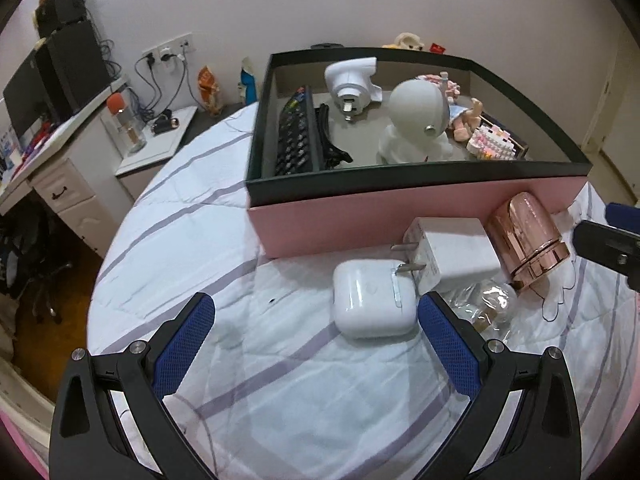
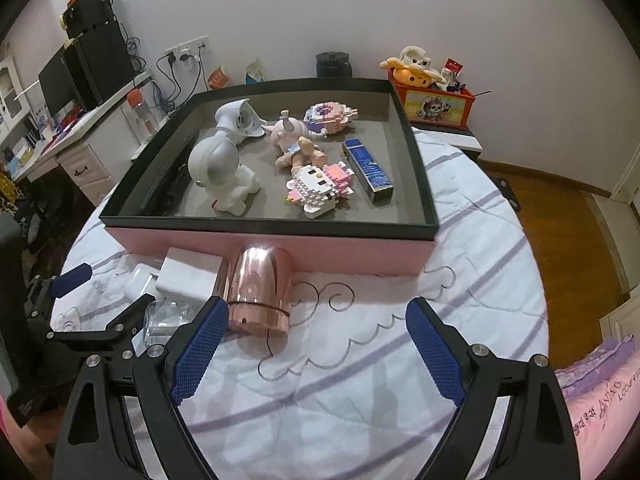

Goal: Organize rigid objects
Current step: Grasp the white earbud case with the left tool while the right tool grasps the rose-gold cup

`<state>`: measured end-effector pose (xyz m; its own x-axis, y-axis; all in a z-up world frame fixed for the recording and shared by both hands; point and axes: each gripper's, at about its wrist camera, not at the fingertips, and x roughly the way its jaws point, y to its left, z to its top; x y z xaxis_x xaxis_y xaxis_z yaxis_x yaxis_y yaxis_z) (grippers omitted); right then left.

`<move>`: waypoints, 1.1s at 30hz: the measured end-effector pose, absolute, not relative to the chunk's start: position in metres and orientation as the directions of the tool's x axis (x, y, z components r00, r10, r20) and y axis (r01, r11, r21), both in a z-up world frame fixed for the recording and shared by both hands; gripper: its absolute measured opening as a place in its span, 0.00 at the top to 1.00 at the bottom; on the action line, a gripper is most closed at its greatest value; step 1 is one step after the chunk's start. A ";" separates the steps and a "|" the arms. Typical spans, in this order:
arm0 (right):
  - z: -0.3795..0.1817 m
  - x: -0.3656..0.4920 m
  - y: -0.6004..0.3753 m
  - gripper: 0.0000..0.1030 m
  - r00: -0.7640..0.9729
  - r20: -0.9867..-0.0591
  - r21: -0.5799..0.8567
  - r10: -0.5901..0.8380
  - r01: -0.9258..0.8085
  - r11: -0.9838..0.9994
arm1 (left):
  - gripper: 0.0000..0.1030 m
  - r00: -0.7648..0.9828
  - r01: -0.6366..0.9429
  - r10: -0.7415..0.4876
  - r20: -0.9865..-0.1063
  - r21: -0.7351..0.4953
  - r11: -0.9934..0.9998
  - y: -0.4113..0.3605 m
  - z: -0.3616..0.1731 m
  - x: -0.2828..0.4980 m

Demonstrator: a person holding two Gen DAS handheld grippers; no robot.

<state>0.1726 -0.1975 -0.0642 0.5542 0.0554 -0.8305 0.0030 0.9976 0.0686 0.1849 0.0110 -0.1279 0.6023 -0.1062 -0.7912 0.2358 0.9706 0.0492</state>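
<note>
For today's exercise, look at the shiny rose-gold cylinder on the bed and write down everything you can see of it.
The rose-gold cylinder has a mirror-like metallic finish that reflects the room light. A thin seam rings it near the end facing the cameras, marking off a short cap or base section. It lies on its side on the white striped bedspread, outside the pink box, its far end against the box's wall. The white charger lies close beside it. Neither gripper touches it.

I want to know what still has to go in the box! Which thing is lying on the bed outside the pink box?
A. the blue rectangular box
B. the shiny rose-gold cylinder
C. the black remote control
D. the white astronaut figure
B: the rose-gold cylinder lies on the bedsheet against the pink box's outer wall; the other three sit inside it.
</note>
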 end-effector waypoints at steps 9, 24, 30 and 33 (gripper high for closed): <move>-0.086 0.185 -0.186 0.13 0.532 -0.846 0.046 0.045 -0.012 0.999 | 0.06 0.567 0.261 -0.163 -0.807 -0.012 0.965 0.012 -0.142 0.195; -0.101 0.179 -0.174 0.54 0.519 -0.850 0.070 0.090 -0.059 0.996 | 0.55 0.577 0.263 -0.250 -0.778 -0.113 0.958 0.024 -0.135 0.193; -0.098 0.172 -0.181 0.54 0.520 -0.845 0.112 0.125 -0.057 0.992 | 0.55 0.580 0.255 -0.278 -0.766 -0.153 0.955 0.035 -0.134 0.182; -0.095 0.168 -0.186 0.54 0.523 -0.839 0.137 0.146 -0.056 0.989 | 0.55 0.585 0.251 -0.279 -0.762 -0.157 0.955 0.038 -0.130 0.175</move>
